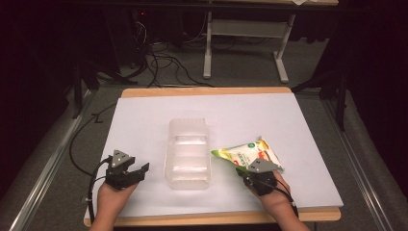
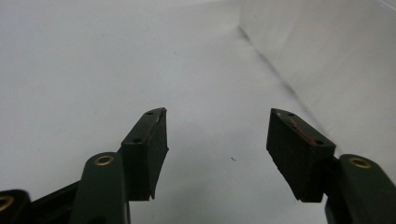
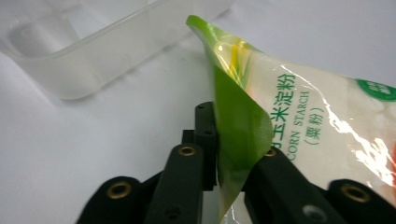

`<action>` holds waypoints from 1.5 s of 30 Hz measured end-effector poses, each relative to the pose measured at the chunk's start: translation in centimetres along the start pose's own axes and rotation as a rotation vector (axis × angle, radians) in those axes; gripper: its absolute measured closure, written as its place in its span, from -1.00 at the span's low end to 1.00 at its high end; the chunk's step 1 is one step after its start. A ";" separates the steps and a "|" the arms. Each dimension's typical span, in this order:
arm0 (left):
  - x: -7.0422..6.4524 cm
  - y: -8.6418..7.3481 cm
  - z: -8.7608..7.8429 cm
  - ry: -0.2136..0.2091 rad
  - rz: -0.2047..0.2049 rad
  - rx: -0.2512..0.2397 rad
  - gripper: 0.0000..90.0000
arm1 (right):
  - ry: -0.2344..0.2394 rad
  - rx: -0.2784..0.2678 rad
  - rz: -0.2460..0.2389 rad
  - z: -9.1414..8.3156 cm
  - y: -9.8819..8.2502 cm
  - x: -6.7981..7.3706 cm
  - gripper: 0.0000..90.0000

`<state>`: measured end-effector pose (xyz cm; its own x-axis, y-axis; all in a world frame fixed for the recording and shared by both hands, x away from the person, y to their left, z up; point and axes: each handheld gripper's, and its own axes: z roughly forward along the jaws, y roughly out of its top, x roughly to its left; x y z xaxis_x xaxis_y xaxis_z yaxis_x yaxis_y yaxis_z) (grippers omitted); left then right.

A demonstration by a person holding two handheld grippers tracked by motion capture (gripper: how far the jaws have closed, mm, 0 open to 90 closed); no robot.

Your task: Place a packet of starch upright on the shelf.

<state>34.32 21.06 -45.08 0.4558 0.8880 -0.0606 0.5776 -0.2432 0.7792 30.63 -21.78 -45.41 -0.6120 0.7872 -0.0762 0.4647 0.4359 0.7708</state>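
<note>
Right gripper: jaws clamped on the green sealed edge of the corn starch bag, which stands up from the pinch, probably so the flat seam gives a firm hold clear of the powder. Just beyond the bag's tip, the clear plastic container sits open-topped. Left gripper: jaws spread, nothing between them, low over the white table, container wall beside its one jaw, likely ready to steady it.

Left tool agape, right tool clamped
</note>
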 end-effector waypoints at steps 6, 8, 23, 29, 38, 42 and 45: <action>0.0 0.0 0.0 0.000 -0.003 -0.001 -0.14 | -0.007 -0.030 0.035 -0.9 0.3 -0.9 1.00; 0.0 0.0 0.0 0.001 -0.001 -0.001 -0.14 | -0.007 -0.044 0.035 -1.3 0.5 -1.0 1.00; 0.0 0.0 0.1 0.004 0.001 0.000 -0.14 | -0.026 -0.219 0.069 -4.5 2.0 -2.4 1.00; 0.0 0.0 0.1 0.004 -0.001 0.001 -0.14 | -0.068 -0.291 0.079 -6.0 2.8 -3.7 1.00; 0.1 0.0 0.1 0.006 -0.001 0.001 -0.14 | -0.118 -0.383 0.102 -8.1 3.5 -5.6 1.00; 0.1 0.0 0.2 0.009 0.004 0.004 -0.14 | -0.135 -0.418 0.111 -8.8 4.1 -6.1 1.00; 0.1 0.0 0.1 0.010 0.001 0.004 -0.14 | -0.131 -0.433 0.122 -9.0 4.5 -6.4 1.00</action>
<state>34.45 21.07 -45.18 0.4494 0.8917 -0.0539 0.5801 -0.2454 0.7767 30.85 -28.82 -35.76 -0.4708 0.8818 -0.0267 0.2014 0.1369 0.9699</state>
